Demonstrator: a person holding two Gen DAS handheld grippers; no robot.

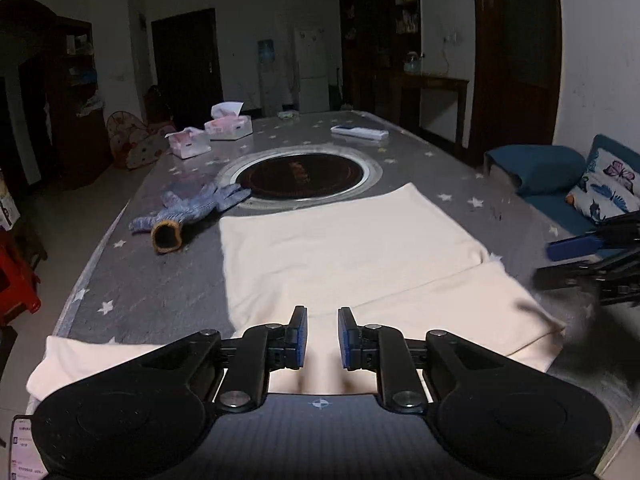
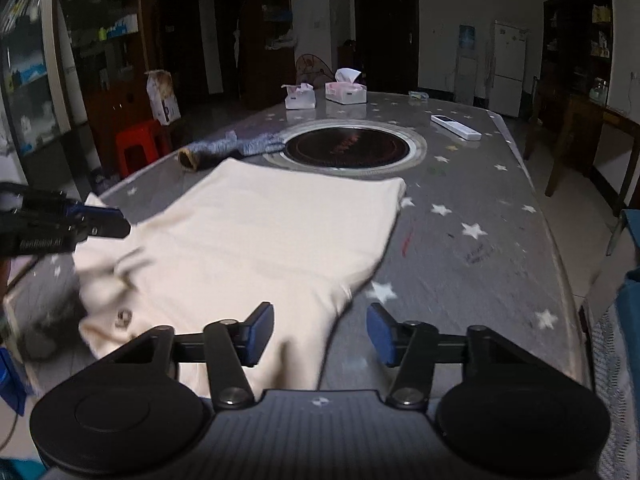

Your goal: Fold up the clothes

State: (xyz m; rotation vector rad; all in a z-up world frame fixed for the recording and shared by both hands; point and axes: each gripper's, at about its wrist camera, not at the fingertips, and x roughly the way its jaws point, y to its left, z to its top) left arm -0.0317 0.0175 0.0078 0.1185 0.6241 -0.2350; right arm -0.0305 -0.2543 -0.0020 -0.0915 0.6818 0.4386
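A cream garment [image 1: 340,248] lies spread on the grey star-patterned table [image 1: 140,292], partly folded, with one layer lapped over its near part. My left gripper [image 1: 323,336] hovers over the garment's near edge, its blue pads a small gap apart with only flat cloth showing below. In the right wrist view the garment [image 2: 260,232] runs from the centre to the near left. My right gripper [image 2: 320,332] stands open over its near right edge, and the cloth passes under the left finger without being pinched. Each gripper shows at the other view's edge: the left gripper [image 2: 100,220] and the right gripper [image 1: 576,256].
A blue knitted glove [image 1: 192,212] lies left of a round hob [image 1: 300,174] set into the table. Two tissue boxes [image 1: 228,124] and a white remote [image 1: 360,132] sit farther back. A blue sofa [image 1: 560,176] stands to the right and a red stool [image 2: 138,148] to the left.
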